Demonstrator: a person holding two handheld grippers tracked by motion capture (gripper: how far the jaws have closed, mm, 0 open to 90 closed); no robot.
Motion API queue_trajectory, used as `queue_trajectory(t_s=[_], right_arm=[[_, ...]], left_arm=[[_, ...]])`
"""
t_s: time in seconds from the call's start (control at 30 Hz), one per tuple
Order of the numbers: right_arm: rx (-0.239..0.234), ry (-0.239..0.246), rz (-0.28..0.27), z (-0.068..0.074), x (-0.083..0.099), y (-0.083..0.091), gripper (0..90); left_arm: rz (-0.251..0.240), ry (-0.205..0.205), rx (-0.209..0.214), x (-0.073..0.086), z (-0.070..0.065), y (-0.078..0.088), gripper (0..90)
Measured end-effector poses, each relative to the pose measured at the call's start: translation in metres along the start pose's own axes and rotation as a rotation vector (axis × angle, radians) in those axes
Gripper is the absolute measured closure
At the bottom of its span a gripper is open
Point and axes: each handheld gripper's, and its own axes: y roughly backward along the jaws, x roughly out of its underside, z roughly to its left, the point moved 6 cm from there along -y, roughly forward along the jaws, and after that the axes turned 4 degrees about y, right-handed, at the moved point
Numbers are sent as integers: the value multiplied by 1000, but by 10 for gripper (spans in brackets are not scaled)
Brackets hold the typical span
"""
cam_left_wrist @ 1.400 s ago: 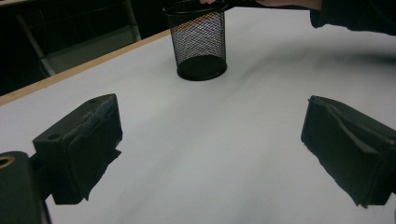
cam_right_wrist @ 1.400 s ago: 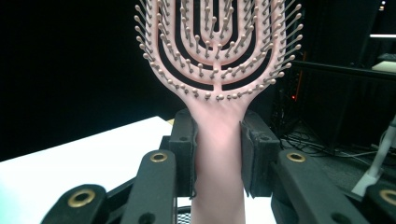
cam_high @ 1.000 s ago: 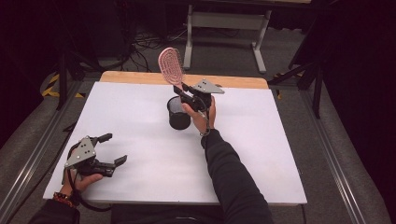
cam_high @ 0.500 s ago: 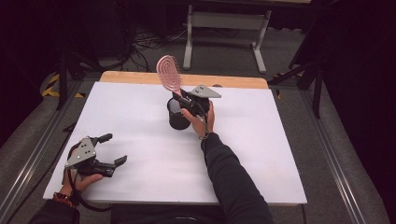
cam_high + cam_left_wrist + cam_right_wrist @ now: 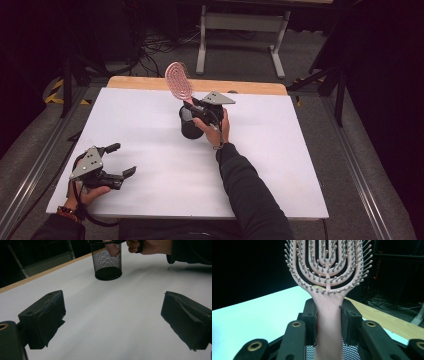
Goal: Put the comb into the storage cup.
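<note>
A pink vented hairbrush stands nearly upright, head up, over a black mesh cup at the table's far middle. My right gripper is shut on the brush's handle just below the head. The right gripper view shows both pads clamping the handle of the hairbrush with the right gripper above the cup's mesh. In the left gripper view the handle's pink end sits inside the cup. My left gripper rests open near the front left corner, and the left gripper holds nothing.
The white tabletop has a wooden strip along its far edge. Beyond the table stand a metal frame and floor cables. A rail runs along the left side.
The right gripper has sunk a little with the brush, bringing its handle end down into the mesh cup; the brush head is lower than before. The left gripper has not moved.
</note>
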Motion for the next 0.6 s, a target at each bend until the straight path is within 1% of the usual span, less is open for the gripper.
queue_trajectory(t_s=[0.13, 0.17, 0.23, 0.3, 0.33, 0.37, 0.43, 0.47, 0.5, 0.53, 0.6], right_arm=[[-14, -6, 5, 0, 0, 0, 688], [-23, -10, -3, -1, 0, 0, 682], [-32, -17, 2, -1, 1, 0, 676], [-37, -20, 3, -1, 1, 0, 684], [-43, -17, 22, -1, 3, 0, 695], [-47, -5, 36, 0, 5, -1, 726], [-37, 19, 83, 1, 12, -3, 744], [-37, 19, 83, 1, 12, -3, 744], [-40, 13, 97, 1, 16, -4, 748], [-41, 3, 91, 2, 19, -3, 730], [-49, -4, 91, 2, 21, -2, 731]], left_arm=[[1, 1, 1, 0, 0, 0, 66], [2, 6, 1, 1, 1, 0, 65], [2, 13, 4, 1, 0, 0, 66], [3, 9, 1, 1, 1, 0, 66], [2, 8, 0, 1, 1, 0, 66], [2, 8, 2, 1, 1, 0, 66], [4, 11, 3, 1, 1, 0, 65], [5, 7, 0, 1, 1, 0, 65], [6, 8, 1, 1, 1, 0, 65], [5, 10, 2, 1, 0, 0, 65], [2, 6, 0, 1, 0, 1, 66]])
